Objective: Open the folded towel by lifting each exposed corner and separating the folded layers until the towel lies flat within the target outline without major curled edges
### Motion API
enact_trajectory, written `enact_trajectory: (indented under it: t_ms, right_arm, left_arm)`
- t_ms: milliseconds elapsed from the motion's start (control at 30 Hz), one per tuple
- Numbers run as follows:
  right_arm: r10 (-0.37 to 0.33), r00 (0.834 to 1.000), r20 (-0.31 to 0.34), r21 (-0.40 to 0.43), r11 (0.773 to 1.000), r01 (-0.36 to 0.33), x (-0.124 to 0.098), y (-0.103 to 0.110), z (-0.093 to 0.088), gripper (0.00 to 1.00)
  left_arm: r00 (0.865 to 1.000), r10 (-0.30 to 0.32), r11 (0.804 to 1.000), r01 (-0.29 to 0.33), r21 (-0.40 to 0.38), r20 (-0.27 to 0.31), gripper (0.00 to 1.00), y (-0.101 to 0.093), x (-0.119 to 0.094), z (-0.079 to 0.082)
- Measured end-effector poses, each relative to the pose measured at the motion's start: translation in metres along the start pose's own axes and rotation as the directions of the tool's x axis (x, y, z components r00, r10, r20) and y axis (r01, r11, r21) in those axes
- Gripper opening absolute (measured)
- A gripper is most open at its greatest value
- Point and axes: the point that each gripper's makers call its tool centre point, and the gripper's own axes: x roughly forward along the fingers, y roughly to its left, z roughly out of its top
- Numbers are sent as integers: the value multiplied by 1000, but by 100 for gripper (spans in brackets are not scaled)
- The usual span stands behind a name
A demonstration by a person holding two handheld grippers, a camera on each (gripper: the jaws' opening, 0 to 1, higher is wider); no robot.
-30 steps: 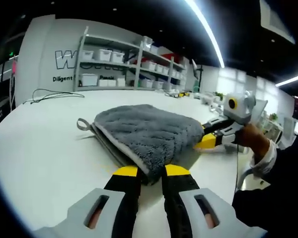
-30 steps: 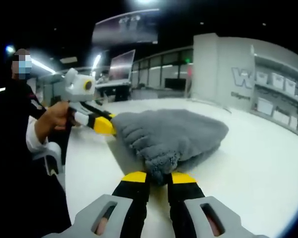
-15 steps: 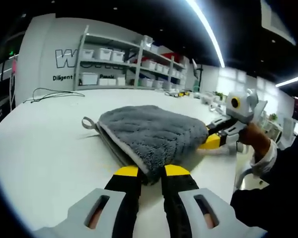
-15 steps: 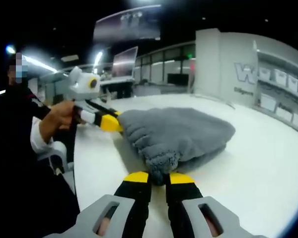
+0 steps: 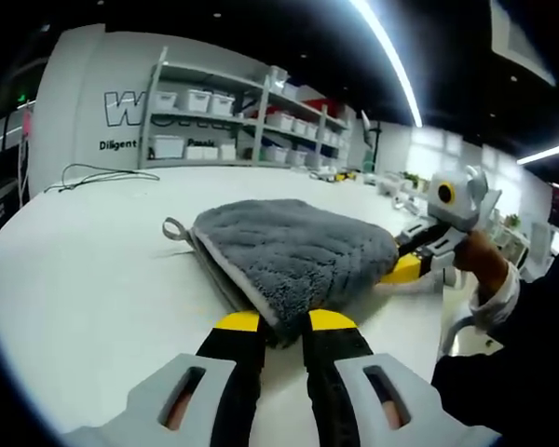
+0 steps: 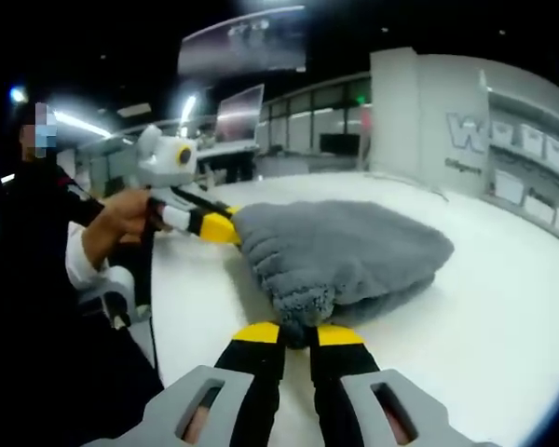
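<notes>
Looks like a lab or workshop hall. Ahead of the left claw, metal shelves [image 5: 252, 121] with white bins [image 5: 191, 102] against a lettered wall [image 5: 112, 116], under a ceiling light strip [image 5: 387, 56]. Beyond the right claw, glass partitions [image 6: 307, 126] and a monitor [image 6: 238, 116] past the white table [image 6: 503, 298].

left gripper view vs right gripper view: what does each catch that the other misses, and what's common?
Left gripper view: the towel's hanging loop, shelves with bins and a cable on the table. Right gripper view: dark windows behind the table. Both: the grey towel, with the left gripper and right gripper each pinching a corner.
</notes>
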Motion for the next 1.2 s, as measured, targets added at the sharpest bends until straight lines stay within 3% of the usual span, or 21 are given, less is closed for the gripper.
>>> enact_trajectory:
  t_ms: [200,367,767,1000,1200]
  right_arm:
    - [14,1000,-18,15,1000,-14,-1,4,0,5]
    - [14,1000,-16,29,999,-14,-1,4,-1,5]
    - [20,1000,-5,43,999,-20,-1,4,-2,6]
    - [24,1000,-9,47,999,-23,0,5,-1,6]
    - [25,1000,-19,43,999,-24,0,8,-1,6]
  left_arm:
    - [999,-28,999,28,-18,-25,16,2,-3,-3]
    - [998,-43,999,45,31,-55,16,-1,-6,-7]
    - [995,-57,997,61,51,-88,16,-2,-12,-12]
    - [995,-53,998,57,37,-86,14,-3,-13,-11]
    - [996,-32,996,38,76,-82,12,2,-13,-8]
